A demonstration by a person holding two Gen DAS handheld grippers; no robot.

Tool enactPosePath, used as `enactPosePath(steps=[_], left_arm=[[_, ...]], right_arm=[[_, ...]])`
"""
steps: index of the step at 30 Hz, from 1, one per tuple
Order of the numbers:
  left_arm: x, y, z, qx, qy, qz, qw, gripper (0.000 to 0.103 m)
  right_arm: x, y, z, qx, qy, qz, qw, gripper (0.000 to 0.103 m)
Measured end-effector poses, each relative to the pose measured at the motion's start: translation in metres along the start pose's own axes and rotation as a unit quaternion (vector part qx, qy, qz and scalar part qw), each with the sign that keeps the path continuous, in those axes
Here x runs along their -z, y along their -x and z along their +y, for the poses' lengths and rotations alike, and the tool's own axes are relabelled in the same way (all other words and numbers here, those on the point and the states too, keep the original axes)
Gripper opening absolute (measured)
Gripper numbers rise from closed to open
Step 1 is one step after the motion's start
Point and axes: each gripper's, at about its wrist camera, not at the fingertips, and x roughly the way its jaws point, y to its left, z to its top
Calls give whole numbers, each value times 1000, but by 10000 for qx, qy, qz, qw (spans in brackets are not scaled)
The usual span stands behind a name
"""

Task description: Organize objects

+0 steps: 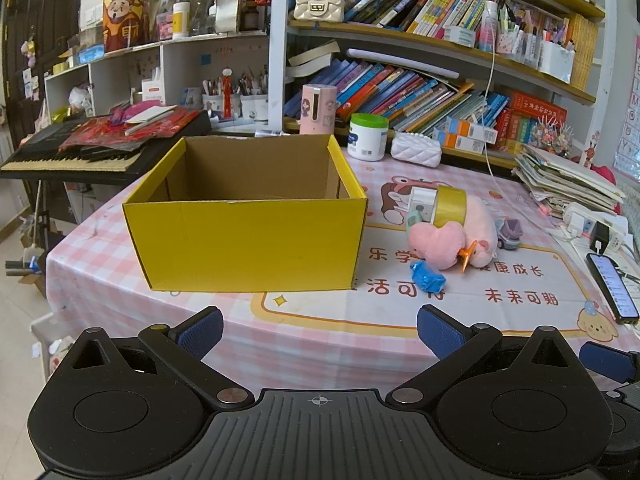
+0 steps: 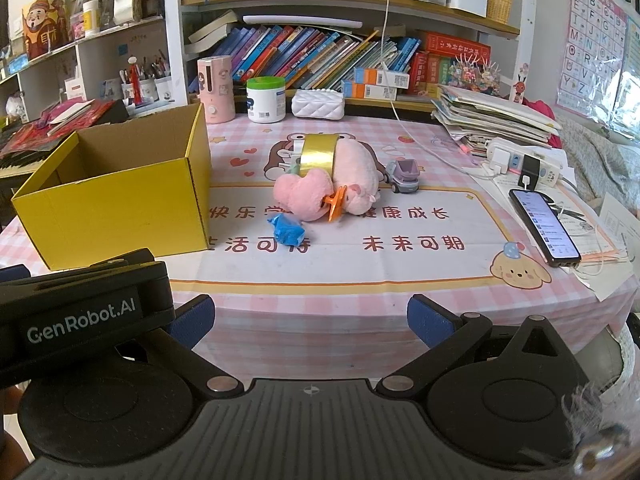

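An open yellow cardboard box (image 1: 244, 236) (image 2: 116, 208) stands on the table, and the part of its inside I can see is empty. To its right lies a pile: a pink plush toy (image 1: 460, 236) (image 2: 340, 188), a gold tape roll (image 1: 450, 204) (image 2: 318, 156), an orange clip (image 1: 468, 258) (image 2: 335, 204), a blue crumpled wrapper (image 1: 427, 278) (image 2: 287, 230) and a small grey toy truck (image 1: 509, 232) (image 2: 404, 175). My left gripper (image 1: 320, 334) is open and empty in front of the box. My right gripper (image 2: 310, 318) is open and empty in front of the pile.
A phone (image 2: 544, 226) (image 1: 612, 288) lies at the table's right side beside a power strip (image 2: 524, 160) and a paper stack (image 2: 492, 116). A white jar (image 2: 266, 100), pink cylinder (image 2: 216, 90) and white pouch (image 2: 318, 104) stand at the back. A keyboard (image 1: 80, 152) sits left.
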Motion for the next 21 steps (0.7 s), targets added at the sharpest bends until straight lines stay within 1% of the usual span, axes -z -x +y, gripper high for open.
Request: enactPosePath(steps=[12, 21], left_arm=[[-6, -6, 5, 4, 21, -12, 10000, 103], [-19, -20, -6, -20, 34, -53, 10000, 103]], right_arm=[[-4, -4, 4, -1, 49, -25, 10000, 103], [-18, -19, -2, -77, 132, -77, 9999, 103]])
